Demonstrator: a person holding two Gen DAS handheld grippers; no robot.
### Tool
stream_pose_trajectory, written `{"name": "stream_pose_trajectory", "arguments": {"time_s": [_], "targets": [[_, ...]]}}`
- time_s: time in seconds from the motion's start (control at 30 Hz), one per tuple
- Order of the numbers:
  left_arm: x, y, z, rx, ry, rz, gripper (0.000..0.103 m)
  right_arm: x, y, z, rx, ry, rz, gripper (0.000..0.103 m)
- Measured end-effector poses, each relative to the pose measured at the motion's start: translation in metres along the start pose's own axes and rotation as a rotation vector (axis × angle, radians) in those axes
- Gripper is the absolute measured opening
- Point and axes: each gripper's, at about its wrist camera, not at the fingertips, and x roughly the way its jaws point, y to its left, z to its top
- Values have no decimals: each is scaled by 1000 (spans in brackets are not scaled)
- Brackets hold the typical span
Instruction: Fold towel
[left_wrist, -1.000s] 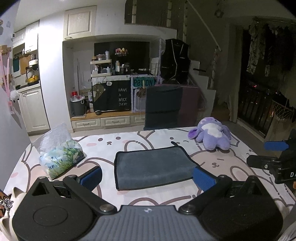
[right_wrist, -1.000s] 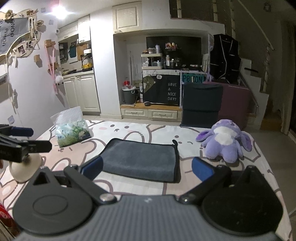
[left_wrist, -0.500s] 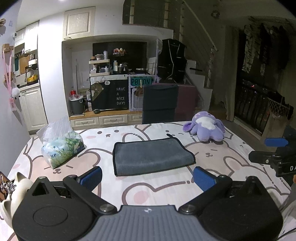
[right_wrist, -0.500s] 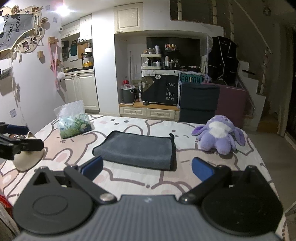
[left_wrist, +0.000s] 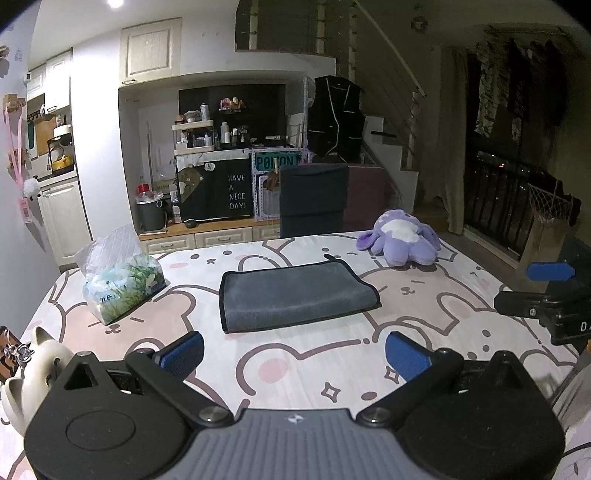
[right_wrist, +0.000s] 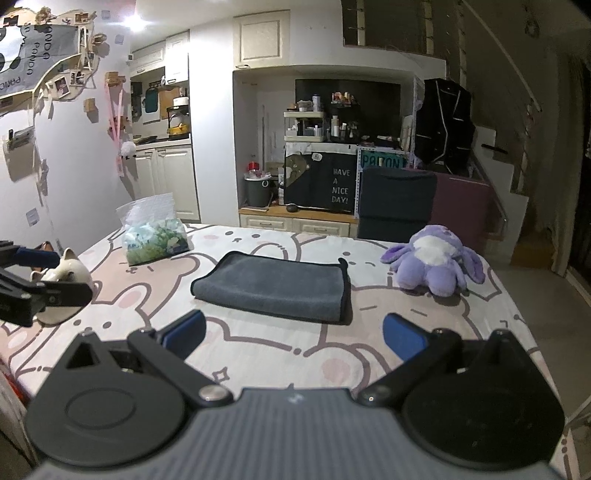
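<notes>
Grey folded microfibre towel (left_wrist: 295, 295) lies flat mid worktop (left_wrist: 295, 369), w/ black edging. Left tool (left_wrist: 293, 350) & right tool (right_wrist: 293, 332) both wide apart, holding nothing, short of towel. Fold layers hard to count, maybe two.

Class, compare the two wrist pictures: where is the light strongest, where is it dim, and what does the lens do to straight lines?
Left wrist view: a ceiling lamp glares top left; the balcony side is dark; the table edge bows, and the towel stays sharp. Right wrist view: the lamp flares over the wall, the stairs are dim, cabinets curve, and the corners go black.
</notes>
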Motion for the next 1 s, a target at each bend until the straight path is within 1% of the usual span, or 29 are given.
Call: {"name": "stream_pose_trajectory", "arguments": {"time_s": [0.27, 0.43, 0.53, 0.77, 1.0], "targets": [[-10, -6, -14, 17, -7, -7, 103, -11, 7, -13, -10, -9, -5, 103], [-16, -7, -21, 14, -13, -8, 103, -17, 9, -19, -1, 0, 13, 103], [-18, -8, -26, 21, -15, -8, 103, -20, 11, -24, -5, 6, 9, 103], [-23, -2, -34, -16, -8, -17, 103, -25, 10, -30, -1, 14, -3, 103], [-29, -4, -46, -23, -2, -9, 103, -24, 10, -35, -5, 36, 16, 103]]}}
